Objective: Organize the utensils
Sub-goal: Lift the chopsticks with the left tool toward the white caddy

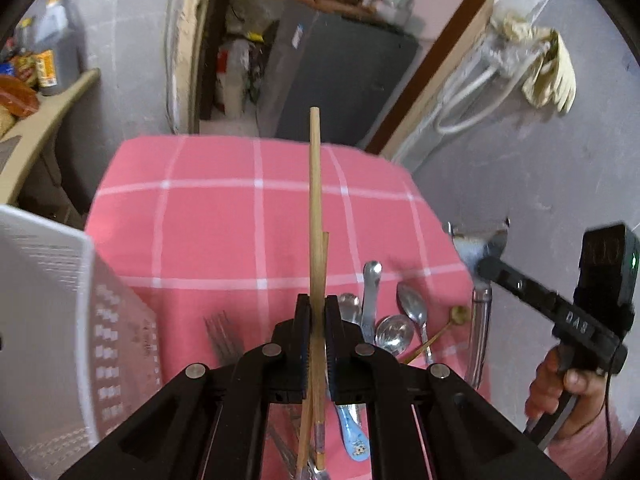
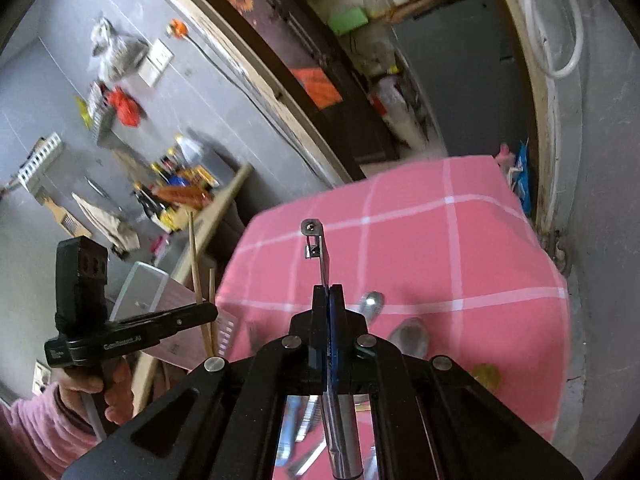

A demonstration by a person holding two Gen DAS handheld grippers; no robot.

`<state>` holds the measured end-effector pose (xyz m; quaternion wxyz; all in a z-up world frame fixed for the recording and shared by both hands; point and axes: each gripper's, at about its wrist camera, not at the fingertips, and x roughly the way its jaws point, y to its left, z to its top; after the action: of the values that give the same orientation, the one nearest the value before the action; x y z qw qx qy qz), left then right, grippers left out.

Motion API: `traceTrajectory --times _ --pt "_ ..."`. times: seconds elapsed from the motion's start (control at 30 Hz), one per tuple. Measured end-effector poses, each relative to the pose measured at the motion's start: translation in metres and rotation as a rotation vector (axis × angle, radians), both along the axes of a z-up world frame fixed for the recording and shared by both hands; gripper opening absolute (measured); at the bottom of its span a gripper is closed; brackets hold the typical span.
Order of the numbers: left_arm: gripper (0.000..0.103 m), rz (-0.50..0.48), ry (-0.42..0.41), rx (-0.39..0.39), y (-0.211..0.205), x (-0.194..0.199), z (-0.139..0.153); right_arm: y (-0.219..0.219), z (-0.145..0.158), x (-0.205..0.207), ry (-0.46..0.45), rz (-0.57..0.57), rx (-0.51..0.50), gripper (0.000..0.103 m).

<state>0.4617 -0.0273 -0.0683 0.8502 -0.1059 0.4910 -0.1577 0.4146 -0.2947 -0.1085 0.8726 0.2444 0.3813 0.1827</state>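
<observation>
My left gripper (image 1: pixel 318 308) is shut on two wooden chopsticks (image 1: pixel 315 200), which stick up above the pink checked tablecloth (image 1: pixel 208 208). In the right wrist view this left gripper (image 2: pixel 210 312) shows at the left with the chopsticks (image 2: pixel 195 256) in it. My right gripper (image 2: pixel 328 298) is shut on a metal peeler (image 2: pixel 316 240), head forward, its handle running back under the fingers. From the left wrist view, the right gripper (image 1: pixel 486 268) holds the peeler (image 1: pixel 478 240) off the table's right side. Several spoons (image 1: pixel 394 334) and a fork (image 1: pixel 224 336) lie on the cloth below.
A white perforated basket (image 1: pixel 60 320) stands at the table's left edge, also seen as the white basket (image 2: pixel 160 292). A hand (image 1: pixel 560 388) in a pink sleeve holds the right tool. A shelf with bottles (image 1: pixel 48 60) is at the left; a doorway (image 1: pixel 240 60) lies beyond the table.
</observation>
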Motion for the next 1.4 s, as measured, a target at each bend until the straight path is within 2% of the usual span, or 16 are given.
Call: traceTrajectory --times 0.2,0.4,0.73,0.83,0.97,1.07,1.2,1.3,1.4 --pt "0.006 0.046 -0.066 -0.059 0.016 -0.020 0.043 0.022 0.037 -0.018 -0.093 -0.027 0.021 0.002" --pt "0.006 0.054 -0.151 -0.062 0.036 -0.031 0.085 0.057 0.071 -0.025 -0.160 -0.022 0.032 0.002" --pt "0.006 0.079 -0.186 -0.095 0.064 -0.044 0.106 0.087 0.100 -0.034 -0.213 -0.019 0.044 0.002" --pt "0.006 0.107 -0.231 -0.099 0.079 -0.047 0.127 0.099 0.112 -0.033 -0.255 -0.012 0.074 0.002" --pt "0.006 0.158 -0.311 -0.097 0.104 -0.053 0.159 0.121 0.127 -0.026 -0.339 -0.014 0.170 0.002" --pt "0.006 0.207 -0.366 -0.093 0.127 -0.057 0.179 0.142 0.132 -0.024 -0.406 -0.019 0.234 0.002" --pt "0.006 0.254 -0.439 -0.075 0.148 -0.059 0.189 0.179 0.127 -0.016 -0.490 -0.025 0.287 0.002" --pt "0.006 0.269 -0.480 -0.050 0.156 -0.058 0.182 0.205 0.113 -0.006 -0.514 -0.023 0.284 0.002" --pt "0.006 0.272 -0.495 -0.049 0.161 -0.050 0.162 0.222 0.094 0.004 -0.522 -0.012 0.244 0.002"
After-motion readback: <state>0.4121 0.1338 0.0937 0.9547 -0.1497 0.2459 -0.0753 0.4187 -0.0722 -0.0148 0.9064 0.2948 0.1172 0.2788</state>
